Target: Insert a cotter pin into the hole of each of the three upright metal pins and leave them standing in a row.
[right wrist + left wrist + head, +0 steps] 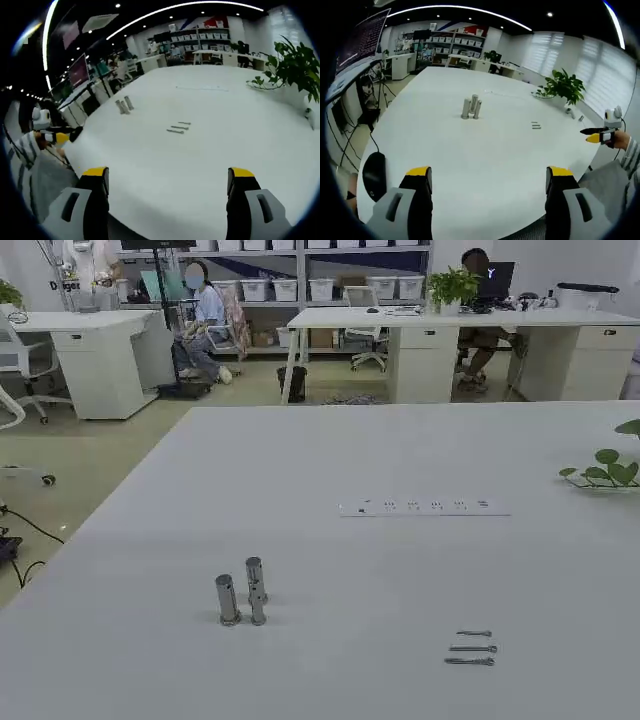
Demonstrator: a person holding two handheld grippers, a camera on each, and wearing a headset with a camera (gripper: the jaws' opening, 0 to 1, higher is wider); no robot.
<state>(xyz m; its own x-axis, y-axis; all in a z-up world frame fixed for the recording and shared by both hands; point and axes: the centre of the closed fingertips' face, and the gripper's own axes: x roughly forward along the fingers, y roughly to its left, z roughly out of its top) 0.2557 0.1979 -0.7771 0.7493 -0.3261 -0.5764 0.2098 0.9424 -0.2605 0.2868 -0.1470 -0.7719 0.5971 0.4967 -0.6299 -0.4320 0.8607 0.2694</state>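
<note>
Three upright metal pins (244, 593) stand close together on the white table, left of centre; they also show as the metal pins (471, 107) and the metal pins (124, 105). Three cotter pins (471, 648) lie in a short stack to the right, seen too as cotter pins (535, 125) and cotter pins (178, 127). My left gripper (487, 187) hovers open at the table's near edge, well short of the pins. My right gripper (167, 187) is open too, back from the cotter pins, nothing between its fingers. The right gripper (601, 135) shows at the far right of the left gripper view.
A white power strip (425, 507) lies across the table's middle. A potted plant (606, 470) trails at the right edge. Beyond the table stand desks, chairs, shelves with bins, and seated people. A dark mouse-like object (374, 175) rests near the left gripper.
</note>
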